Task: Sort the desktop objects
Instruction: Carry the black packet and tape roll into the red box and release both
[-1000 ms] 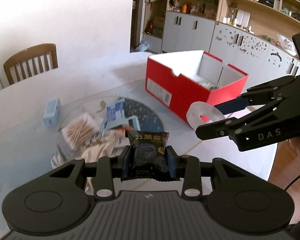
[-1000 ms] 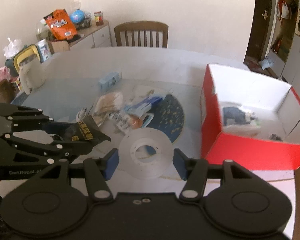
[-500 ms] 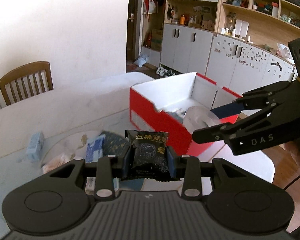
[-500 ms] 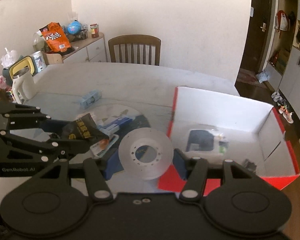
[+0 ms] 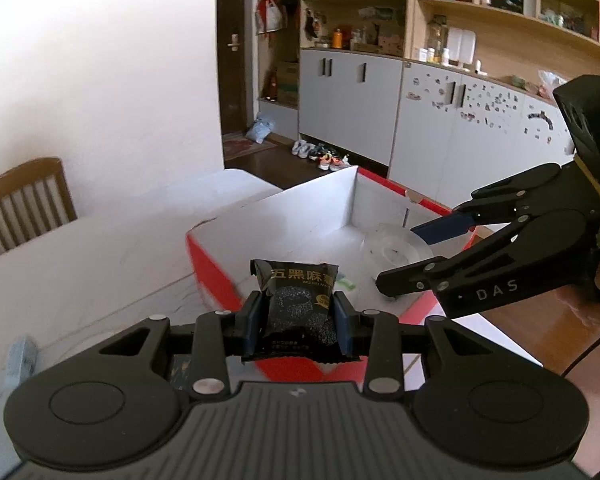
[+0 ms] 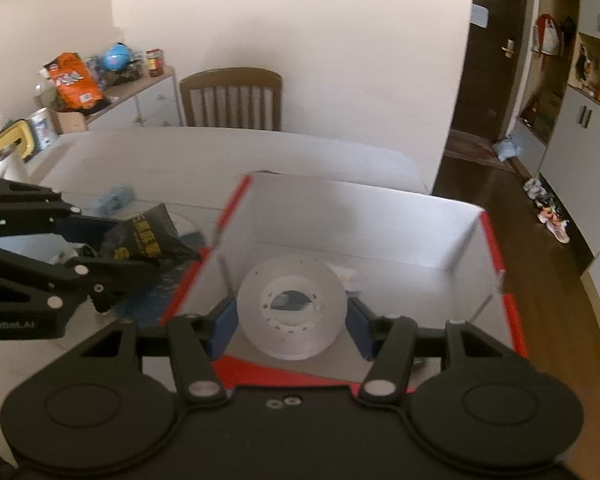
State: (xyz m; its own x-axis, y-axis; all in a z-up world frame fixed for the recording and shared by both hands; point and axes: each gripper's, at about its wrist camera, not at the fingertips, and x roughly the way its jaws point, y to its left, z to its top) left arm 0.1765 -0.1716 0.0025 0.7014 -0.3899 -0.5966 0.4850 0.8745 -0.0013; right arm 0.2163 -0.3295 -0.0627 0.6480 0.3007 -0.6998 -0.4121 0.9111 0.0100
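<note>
Both hands have carried loads from desk clutter to the red box [image 6: 496,240]; left gripper [image 5: 300,316] fingers clamp black snack packet [image 5: 300,304] at box edge; right gripper [image 6: 290,316] fingers grip white tape roll [image 6: 292,308] over box interior; release likely next.

Partly hidden and blurred items around an open red box

The left claw [image 5: 298,316] covers the black snack packet's [image 5: 300,300] side edges. The white tape roll [image 6: 291,307] hides part of the red box [image 6: 496,240] floor; items behind it are too blurred to identify. The wooden chair [image 5: 22,204] is cut off at the left edge.
</note>
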